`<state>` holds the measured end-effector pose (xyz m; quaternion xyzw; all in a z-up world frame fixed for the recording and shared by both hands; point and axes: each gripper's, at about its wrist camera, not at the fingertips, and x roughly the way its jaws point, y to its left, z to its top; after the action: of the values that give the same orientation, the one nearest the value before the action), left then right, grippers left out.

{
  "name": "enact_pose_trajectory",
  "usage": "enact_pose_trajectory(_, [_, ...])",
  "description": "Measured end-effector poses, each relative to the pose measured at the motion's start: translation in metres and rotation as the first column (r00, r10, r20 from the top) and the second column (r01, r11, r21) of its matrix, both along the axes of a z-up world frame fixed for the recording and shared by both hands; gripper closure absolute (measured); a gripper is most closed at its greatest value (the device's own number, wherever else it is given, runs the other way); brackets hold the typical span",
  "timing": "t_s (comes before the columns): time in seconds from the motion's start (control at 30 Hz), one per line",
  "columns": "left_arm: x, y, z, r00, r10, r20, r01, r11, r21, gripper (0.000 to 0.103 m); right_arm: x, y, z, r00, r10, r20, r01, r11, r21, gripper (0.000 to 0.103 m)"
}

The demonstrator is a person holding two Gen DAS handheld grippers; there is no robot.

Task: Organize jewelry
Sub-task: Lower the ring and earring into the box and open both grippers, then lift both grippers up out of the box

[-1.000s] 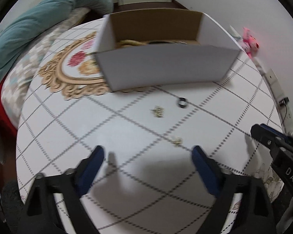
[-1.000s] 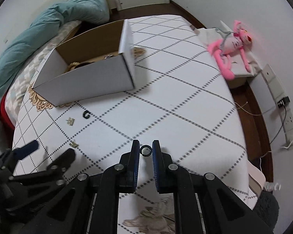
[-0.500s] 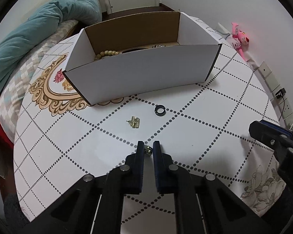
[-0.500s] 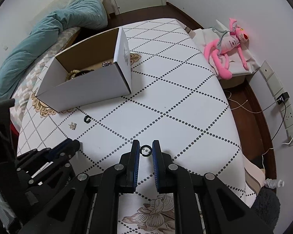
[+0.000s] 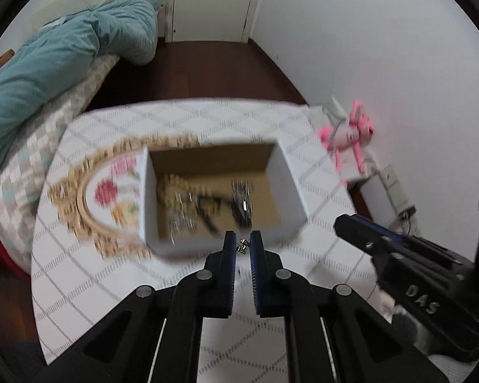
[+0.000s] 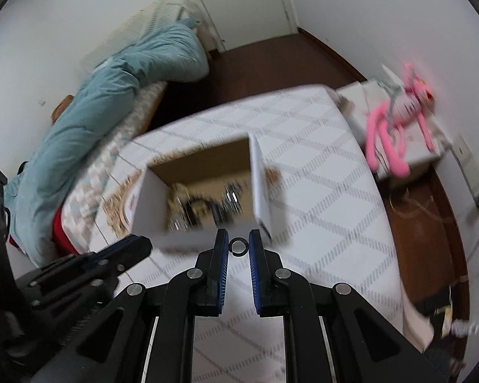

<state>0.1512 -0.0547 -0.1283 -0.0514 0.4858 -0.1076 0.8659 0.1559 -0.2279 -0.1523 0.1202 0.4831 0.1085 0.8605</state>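
left gripper (image 5: 242, 245): matte black scissor-style frame, angular cut-outs, round silver screws at each pivot
left fingers (image 5: 228, 255): black outside, blue ribbed pads inside
right gripper (image 6: 238, 245): same black linkage, silver screws, blue-lined fingers
marking: pale "DAS" lettering on the right gripper's side, seen from the left wrist

A matt cardboard box (image 5: 287, 185), white outside and brown inside, lies beyond the matt black plastic fingers (image 5: 228, 255), which pinch a shiny metal earring (image 5: 242, 245).
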Motion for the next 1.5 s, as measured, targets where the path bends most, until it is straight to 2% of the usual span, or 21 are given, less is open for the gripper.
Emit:
enact_pose_trajectory(0.13, [0.039,0.014,0.007,1.0,0.03,-0.008,-0.03,1.0,0.005,0.097,0.051,0.016,0.006,0.999,0.046,-0.019,-0.046,0.999,-0.002,0.089])
enact_pose_trajectory(0.3, [0.082,0.029,-0.013,0.994,0.054,-0.09,-0.053,0.998,0.014,0.097,0.099,0.032,-0.012,0.991,0.093,-0.099,-0.097,0.994,-0.04,0.089])
enact_pose_trajectory(0.47, [0.101,0.034,-0.029,0.987,0.069,-0.146,-0.061,0.996,0.061,0.095,0.126,0.038,-0.031,0.98,0.112,-0.166,-0.126,0.989,-0.073,0.089])
enact_pose_trajectory(0.63, [0.109,0.042,-0.04,0.973,0.11,-0.205,-0.099,0.993,0.064,0.092,0.139,0.036,-0.042,0.972,0.103,-0.213,-0.126,0.988,-0.095,0.088])
enact_pose_trajectory(0.7, [0.111,0.043,-0.041,0.969,0.124,-0.212,-0.109,0.991,0.083,0.088,0.142,0.035,-0.042,0.97,0.103,-0.219,-0.126,0.988,-0.091,0.083])
enact_pose_trajectory(0.73, [0.11,0.044,-0.041,0.971,0.13,-0.201,-0.113,0.989,0.093,0.078,0.142,0.034,-0.042,0.972,0.098,-0.216,-0.122,0.988,-0.099,0.078])
enact_pose_trajectory(0.77, [0.11,0.045,-0.04,0.971,0.139,-0.192,-0.12,0.987,0.111,0.06,0.142,0.034,-0.041,0.972,0.096,-0.213,-0.12,0.988,-0.101,0.076])
enact_pose_trajectory(0.83, [0.107,0.045,-0.036,0.973,0.157,-0.168,-0.135,0.981,0.136,0.035,0.141,0.032,-0.039,0.974,0.09,-0.21,-0.113,0.989,-0.099,0.073])
enact_pose_trajectory(0.9, [0.106,0.047,-0.033,0.976,0.166,-0.141,-0.144,0.977,0.156,0.034,0.139,0.033,-0.036,0.977,0.082,-0.196,-0.109,0.985,-0.133,0.073])
enact_pose_trajectory(0.93, [0.105,0.048,-0.032,0.977,0.17,-0.132,-0.147,0.975,0.165,0.034,0.138,0.033,-0.035,0.979,0.074,-0.189,-0.105,0.982,-0.155,0.069])
enact_pose_trajectory(1.0, [0.104,0.049,-0.032,0.977,0.176,-0.122,-0.153,0.973,0.174,0.032,0.133,0.032,-0.034,0.981,0.064,-0.181,-0.101,0.974,-0.202,0.053])
enact_pose_trajectory(1.07, [0.102,0.05,-0.032,0.977,0.181,-0.111,-0.158,0.969,0.188,0.003,0.129,0.032,-0.033,0.984,0.05,-0.169,-0.093,0.962,-0.255,0.019])
enact_pose_trajectory(1.13, [0.099,0.05,-0.033,0.978,0.183,-0.095,-0.161,0.966,0.202,0.0,0.125,0.033,-0.034,0.986,0.039,-0.16,-0.086,0.95,-0.3,0.005])
enact_pose_trajectory(1.3, [0.091,0.054,-0.036,0.975,0.206,-0.087,-0.18,0.955,0.236,0.0,0.115,0.03,-0.032,0.989,0.027,-0.144,-0.072,0.946,-0.317,0.0])
enact_pose_trajectory(1.5, [0.079,0.061,-0.023,0.973,0.224,-0.058,-0.205,0.951,0.23,0.0,0.1,0.027,-0.012,0.997,0.004,-0.082,-0.031,0.945,-0.326,0.0])
